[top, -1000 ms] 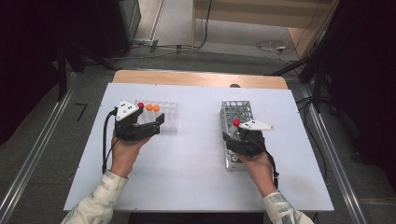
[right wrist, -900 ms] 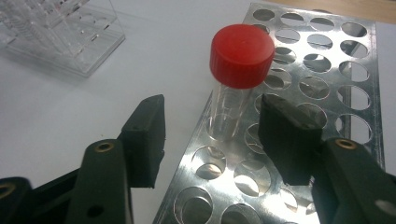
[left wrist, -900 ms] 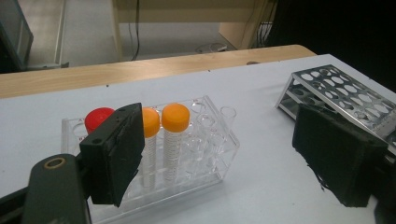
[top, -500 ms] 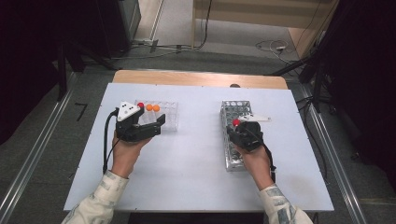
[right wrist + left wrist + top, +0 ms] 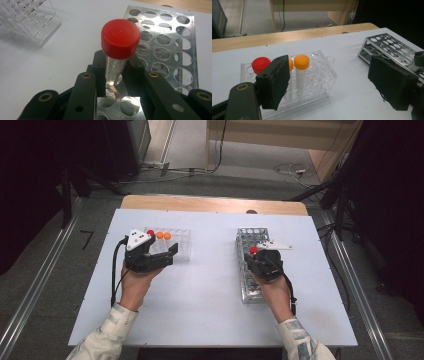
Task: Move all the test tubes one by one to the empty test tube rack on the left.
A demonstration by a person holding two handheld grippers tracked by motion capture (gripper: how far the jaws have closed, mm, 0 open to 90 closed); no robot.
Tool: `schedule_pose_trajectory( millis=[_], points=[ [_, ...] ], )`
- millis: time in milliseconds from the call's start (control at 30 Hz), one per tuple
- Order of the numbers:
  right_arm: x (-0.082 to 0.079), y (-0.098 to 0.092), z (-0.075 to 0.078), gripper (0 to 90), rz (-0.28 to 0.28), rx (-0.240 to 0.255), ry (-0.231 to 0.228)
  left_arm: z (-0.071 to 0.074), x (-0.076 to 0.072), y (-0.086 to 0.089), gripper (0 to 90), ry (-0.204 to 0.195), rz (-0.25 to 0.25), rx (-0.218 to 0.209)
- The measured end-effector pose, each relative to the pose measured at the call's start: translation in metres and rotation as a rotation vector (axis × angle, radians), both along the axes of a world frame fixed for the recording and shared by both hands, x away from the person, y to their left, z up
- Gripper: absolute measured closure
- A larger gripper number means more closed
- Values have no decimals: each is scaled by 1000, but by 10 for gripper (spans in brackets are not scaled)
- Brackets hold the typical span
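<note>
A clear plastic rack (image 5: 180,245) holds two orange-capped tubes (image 5: 163,235) and a red-capped tube (image 5: 261,65) on the white table's left half. My left gripper (image 5: 167,256) lies just in front of it with its jaws wide apart and nothing between them; its fingers (image 5: 274,80) frame the rack (image 5: 322,82). On the right, my right gripper (image 5: 253,256) sits over a metal perforated rack (image 5: 247,237). Its jaws have just been closing and now press on the clear body of another red-capped tube (image 5: 120,38), held upright above the rack's holes (image 5: 165,37).
The white table (image 5: 210,310) ends in a wooden strip (image 5: 210,203) at the far side. Cables trail from both grippers. Metal rails run along the floor at left and right. The clear rack (image 5: 30,22) lies up-left in the right gripper view.
The right hand has shifted slightly over the metal rack, a red cap staying at its tip. The left hand and gripper have kept still.
</note>
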State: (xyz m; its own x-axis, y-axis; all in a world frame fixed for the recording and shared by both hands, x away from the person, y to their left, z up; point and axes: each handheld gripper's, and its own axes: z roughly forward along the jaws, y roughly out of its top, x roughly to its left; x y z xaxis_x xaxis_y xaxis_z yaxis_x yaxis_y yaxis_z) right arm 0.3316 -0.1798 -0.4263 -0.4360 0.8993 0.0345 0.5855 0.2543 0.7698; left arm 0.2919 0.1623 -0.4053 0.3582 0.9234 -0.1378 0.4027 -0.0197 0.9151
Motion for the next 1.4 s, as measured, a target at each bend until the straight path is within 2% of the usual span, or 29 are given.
schedule_pose_trajectory(
  millis=[667,933,1400],
  points=[
    [-19,-6,33,715,9,24,-103,1,-2,-2,181,-4,-7,-2],
    [-32,-5,46,715,49,41,-134,2,-3,-4,181,-6,-19,-6],
    [-46,13,51,715,125,54,-148,5,-7,-10,181,-13,-47,-11]
  ],
)
